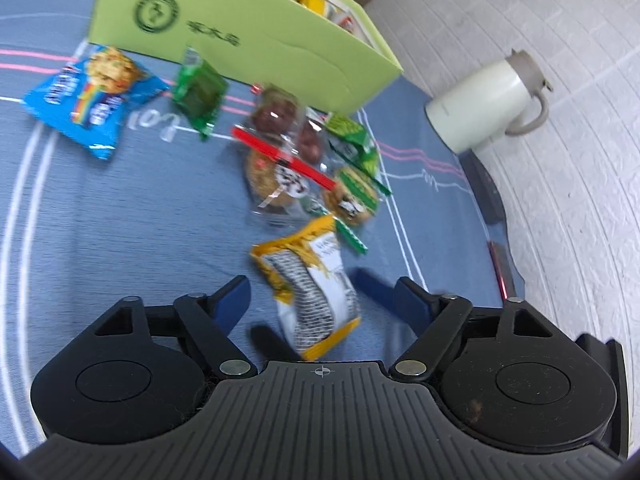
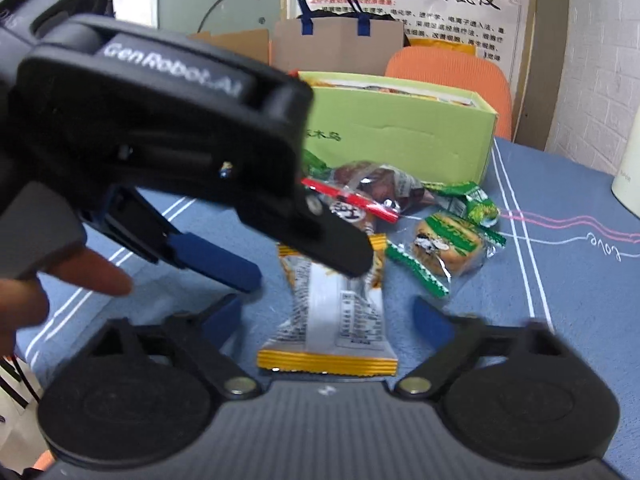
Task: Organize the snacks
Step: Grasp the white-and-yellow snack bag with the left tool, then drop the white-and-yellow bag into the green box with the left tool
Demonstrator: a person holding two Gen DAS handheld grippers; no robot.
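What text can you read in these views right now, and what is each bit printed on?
"GenRobot.AI": white lettering on the black left gripper.
"love": cursive script on the blue tablecloth.
Pale green cardboard box: round logo and dark characters, blurred.
Wall poster: Chinese text, too small.
Yellow-and-white snack packet: print blurred.

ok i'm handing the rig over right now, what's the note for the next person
Left gripper: open, astride the yellow packet, no grip yet.
Right gripper: open, astride the same packet's other end.
Done: the green box at the back already holds some snacks.
Left: the yellow packet, blue pack, green pack and the pile by the box, all loose on the cloth.
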